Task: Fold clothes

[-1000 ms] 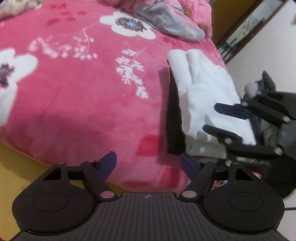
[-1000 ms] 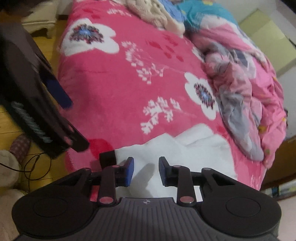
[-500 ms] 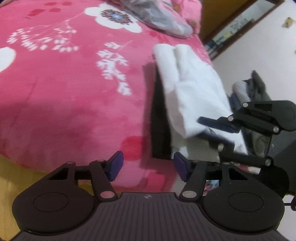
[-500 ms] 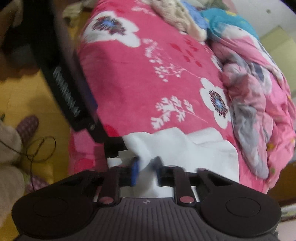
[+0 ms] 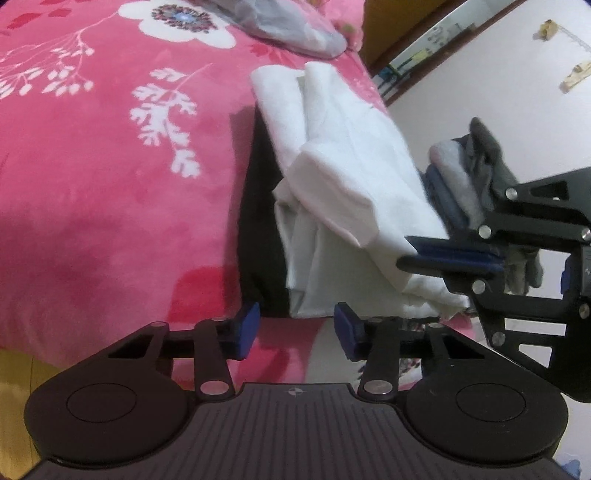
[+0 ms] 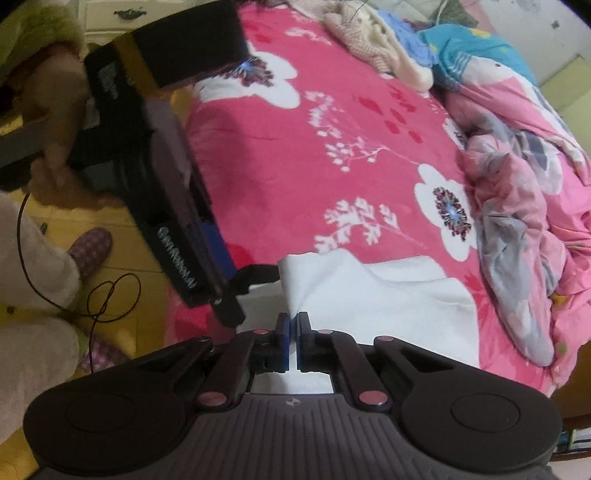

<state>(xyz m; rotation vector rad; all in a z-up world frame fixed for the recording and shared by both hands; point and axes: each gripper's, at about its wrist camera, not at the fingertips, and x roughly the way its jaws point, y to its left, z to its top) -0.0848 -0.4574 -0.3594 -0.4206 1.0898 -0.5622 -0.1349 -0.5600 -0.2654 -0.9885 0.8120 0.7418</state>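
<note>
Right gripper (image 6: pixel 291 338) has just snapped its blue pads together on the near corner of the white garment (image 6: pixel 369 295); a second ago they stood apart over the cloth, now a thin fold of white sits pinched between them, and that corner looks raised off the bed. Left gripper (image 5: pixel 295 330) is closing, pads apart with a clear gap, and the garment's lower hem plus a black fabric piece (image 5: pixel 258 229) beside it sit just ahead of them, not yet pressed; it has come nearer to the hem than a second ago. Judgement: one corner is secured, the second is about to be, so the next step is likely lifting or carrying the near edge over for a fold. The garment lies at the near edge of the pink floral blanket (image 5: pixel 110 184), bunched in loose folds, not flat. Its long axis runs away from the left camera, from the near hem up toward the far end; from the right wrist view it spreads sideways, rightward from the pinched corner. Farther off, a grey garment (image 5: pixel 288 26) lies at the blanket's far side, and a crumpled pink quilt (image 6: pixel 517 221) beyond that. Folded grey clothes (image 5: pixel 465 177) sit off the bed edge behind the right gripper.
</note>
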